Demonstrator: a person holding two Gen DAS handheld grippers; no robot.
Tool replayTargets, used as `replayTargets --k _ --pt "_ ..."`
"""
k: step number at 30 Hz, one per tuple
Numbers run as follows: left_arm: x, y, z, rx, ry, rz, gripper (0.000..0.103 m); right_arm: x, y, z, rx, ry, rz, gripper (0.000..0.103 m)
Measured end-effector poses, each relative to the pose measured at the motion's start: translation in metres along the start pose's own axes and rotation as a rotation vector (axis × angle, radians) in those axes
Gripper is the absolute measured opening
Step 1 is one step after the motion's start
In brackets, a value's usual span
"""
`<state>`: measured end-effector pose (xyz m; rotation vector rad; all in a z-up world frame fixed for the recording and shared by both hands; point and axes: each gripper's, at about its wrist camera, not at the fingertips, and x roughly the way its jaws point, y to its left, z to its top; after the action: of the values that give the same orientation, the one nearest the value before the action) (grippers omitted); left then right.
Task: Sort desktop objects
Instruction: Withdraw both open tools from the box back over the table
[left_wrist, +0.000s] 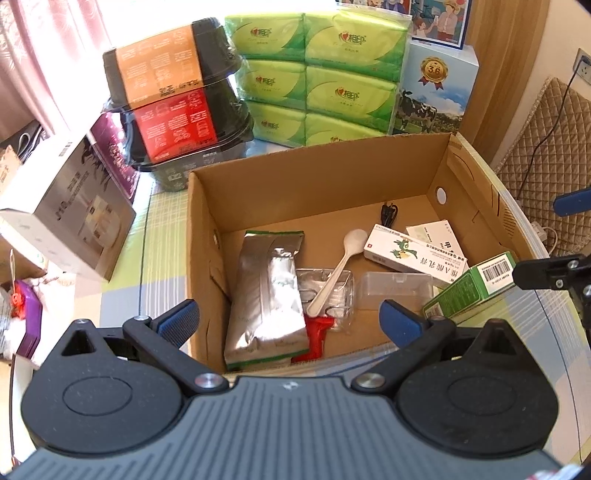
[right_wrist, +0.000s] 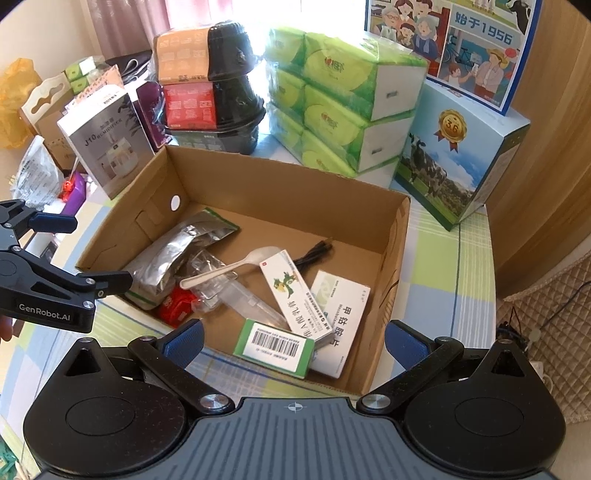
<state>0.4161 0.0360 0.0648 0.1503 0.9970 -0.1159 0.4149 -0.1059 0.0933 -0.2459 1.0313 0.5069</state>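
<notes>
An open cardboard box (left_wrist: 295, 192) (right_wrist: 277, 192) sits on the checked tablecloth. Inside lie a silver foil pouch (left_wrist: 266, 295) (right_wrist: 166, 254), a white plastic spoon (left_wrist: 340, 266) (right_wrist: 229, 266), a clear plastic tray (left_wrist: 395, 291), a red packet (right_wrist: 177, 310), a black cable (right_wrist: 314, 253) and a white medicine box (left_wrist: 413, 254) (right_wrist: 295, 295). A green barcode box (left_wrist: 472, 288) (right_wrist: 277, 347) rests tilted on them at the right-hand wall. My left gripper (left_wrist: 291, 319) (right_wrist: 85, 254) hovers open over the box's near edge. My right gripper (right_wrist: 295, 339) hangs open just behind the green box, holding nothing.
Behind the box stand green tissue packs (left_wrist: 325, 74), stacked black bowls (left_wrist: 177, 99) and a blue milk carton (right_wrist: 461, 162). A humidifier box (left_wrist: 74, 221) and clutter crowd the left side. A quilted chair (left_wrist: 546, 155) is off the table's right edge.
</notes>
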Motion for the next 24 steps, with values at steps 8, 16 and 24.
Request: replayTargets --k 8,16,24 --pt "-0.024 0.002 -0.008 -0.033 -0.018 0.013 0.102 -0.023 0.006 -0.005 0.001 -0.021 0.004 0.101" --pt "-0.05 -0.003 -0.017 -0.048 -0.046 0.013 0.102 -0.046 0.016 -0.011 -0.008 -0.037 0.005 0.101" --pt "-0.075 -0.011 -0.035 -0.054 -0.072 0.036 0.102 -0.066 0.027 -0.026 -0.001 -0.046 0.006 0.101"
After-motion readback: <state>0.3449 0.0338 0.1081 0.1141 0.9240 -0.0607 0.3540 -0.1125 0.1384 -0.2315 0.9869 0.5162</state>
